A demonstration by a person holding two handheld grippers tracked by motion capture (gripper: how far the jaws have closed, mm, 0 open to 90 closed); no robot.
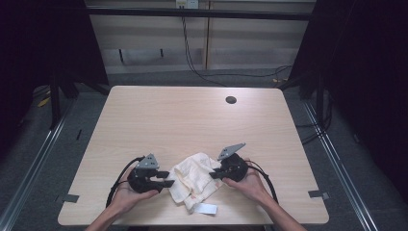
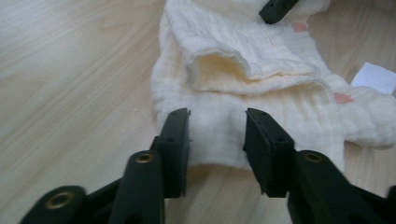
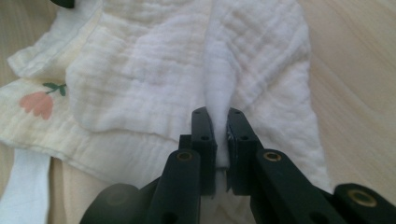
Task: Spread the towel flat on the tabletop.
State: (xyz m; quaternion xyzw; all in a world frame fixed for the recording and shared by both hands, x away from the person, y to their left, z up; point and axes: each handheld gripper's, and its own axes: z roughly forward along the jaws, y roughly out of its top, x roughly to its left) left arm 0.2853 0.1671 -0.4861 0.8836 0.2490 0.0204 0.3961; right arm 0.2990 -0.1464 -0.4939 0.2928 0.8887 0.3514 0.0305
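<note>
A crumpled cream muslin cloth [image 1: 195,178] with pink flower prints [image 3: 37,102] lies near the front edge of the wooden table [image 1: 192,115]. My left gripper [image 1: 168,179] is at the cloth's left edge. In the left gripper view its jaws stand apart around a flat edge of the cloth [image 2: 233,70], and the left gripper [image 2: 217,135] does not press on it. My right gripper [image 1: 213,175] is at the cloth's right side. In the right gripper view the right gripper [image 3: 220,121] is shut on a raised fold of the cloth [image 3: 140,70].
A white label strip [image 1: 204,208] hangs from the cloth's front, toward the table edge. A round cable hole [image 1: 231,99] sits at the far right of the table. Dark curtains and metal rails flank the table.
</note>
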